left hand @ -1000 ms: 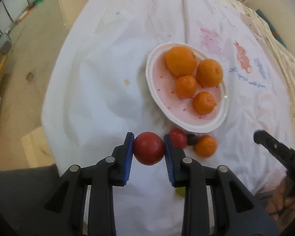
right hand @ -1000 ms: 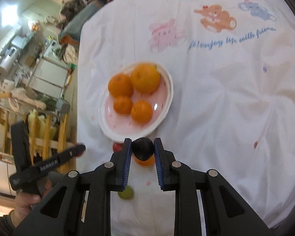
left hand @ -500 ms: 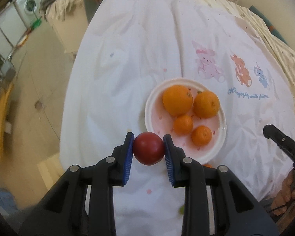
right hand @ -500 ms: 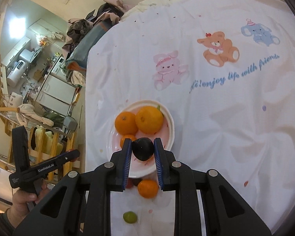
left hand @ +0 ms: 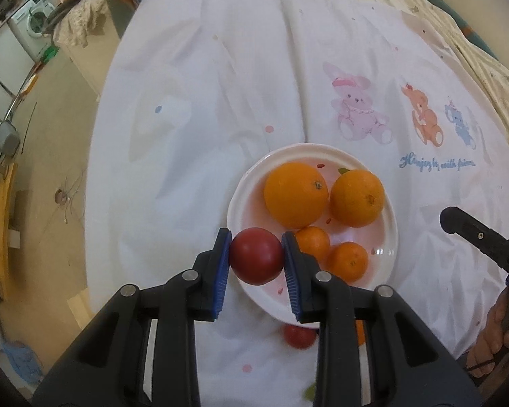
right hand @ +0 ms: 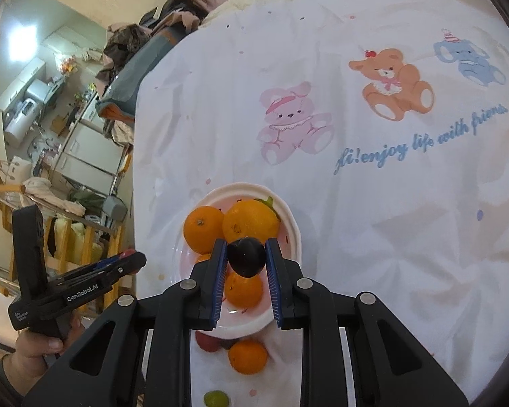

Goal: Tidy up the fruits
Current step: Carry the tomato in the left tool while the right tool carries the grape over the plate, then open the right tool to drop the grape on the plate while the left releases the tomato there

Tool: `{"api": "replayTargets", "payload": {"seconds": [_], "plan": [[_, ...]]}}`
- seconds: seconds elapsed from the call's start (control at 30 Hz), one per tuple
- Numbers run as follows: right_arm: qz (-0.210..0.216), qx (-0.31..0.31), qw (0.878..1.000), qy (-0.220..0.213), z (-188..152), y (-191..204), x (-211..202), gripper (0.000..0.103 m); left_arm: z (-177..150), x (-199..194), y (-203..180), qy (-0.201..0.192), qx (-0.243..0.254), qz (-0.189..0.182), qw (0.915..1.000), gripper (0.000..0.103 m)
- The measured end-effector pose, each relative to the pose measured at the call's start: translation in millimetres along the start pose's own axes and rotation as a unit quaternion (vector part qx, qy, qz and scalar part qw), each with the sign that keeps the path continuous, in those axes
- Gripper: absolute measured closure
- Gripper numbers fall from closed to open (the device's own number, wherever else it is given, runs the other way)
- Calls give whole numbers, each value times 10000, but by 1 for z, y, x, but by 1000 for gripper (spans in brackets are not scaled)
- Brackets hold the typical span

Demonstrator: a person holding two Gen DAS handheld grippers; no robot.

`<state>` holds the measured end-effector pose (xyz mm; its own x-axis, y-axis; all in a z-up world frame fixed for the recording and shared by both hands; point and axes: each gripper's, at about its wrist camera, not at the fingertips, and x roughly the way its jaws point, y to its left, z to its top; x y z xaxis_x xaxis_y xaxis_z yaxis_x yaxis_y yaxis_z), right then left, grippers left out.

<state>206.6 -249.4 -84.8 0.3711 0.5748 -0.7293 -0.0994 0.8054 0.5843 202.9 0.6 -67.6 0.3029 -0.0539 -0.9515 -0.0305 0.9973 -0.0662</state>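
Note:
My left gripper [left hand: 256,259] is shut on a red round fruit [left hand: 256,256], held over the near left rim of the white plate [left hand: 387,251]. The plate holds two large oranges [left hand: 295,194] and two small mandarins [left hand: 350,260]. My right gripper [right hand: 244,259] is shut on a small dark plum [right hand: 246,257], above the same plate [right hand: 293,234]. On the cloth near the plate lie a loose mandarin [right hand: 247,356], a red fruit [right hand: 207,342] and a small green fruit [right hand: 215,399]. The other gripper shows at each view's edge.
A white cloth printed with bears and blue lettering [right hand: 420,139] covers the table. Its left edge drops to the floor, where cabinets, a washing machine [left hand: 30,20] and wooden furniture stand. A hand [right hand: 37,346] grips the left tool's handle.
Both grippers have moved away from the loose fruits on the cloth and now hang over the plate, each still holding its fruit. The plate sits closer under the fingers than before.

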Motion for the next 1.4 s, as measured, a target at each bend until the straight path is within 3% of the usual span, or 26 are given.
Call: {"api": "replayTargets", "payload": {"seconds": [0.23, 0.47, 0.73, 1.3, 1.33, 1.37, 1.4], "plan": [[-18, -19, 9994, 337, 0, -2, 32, 79, 4, 26, 9, 79, -14, -86, 9999, 77], [-16, 13, 9983, 588, -9, 0, 52, 79, -1, 40, 10, 332, -50, -408, 9986, 77], [-188, 123, 9973, 694, -12, -7, 61, 77, 1, 44, -1, 268, 219, -122, 9993, 76], [-149, 216, 9979, 600, -12, -11, 56, 76, 4, 53, -7, 387, 159, -63, 9991, 75], [-139, 216, 9981, 563, -11, -10, 54, 76, 4, 53, -7, 403, 169, -89, 9990, 69], [-142, 221, 9983, 528, -10, -10, 52, 73, 4, 52, -8, 393, 172, -87, 9990, 52], [-129, 235, 9984, 500, -9, -9, 51, 63, 4, 51, -8, 354, 164, -67, 9992, 41]]}}
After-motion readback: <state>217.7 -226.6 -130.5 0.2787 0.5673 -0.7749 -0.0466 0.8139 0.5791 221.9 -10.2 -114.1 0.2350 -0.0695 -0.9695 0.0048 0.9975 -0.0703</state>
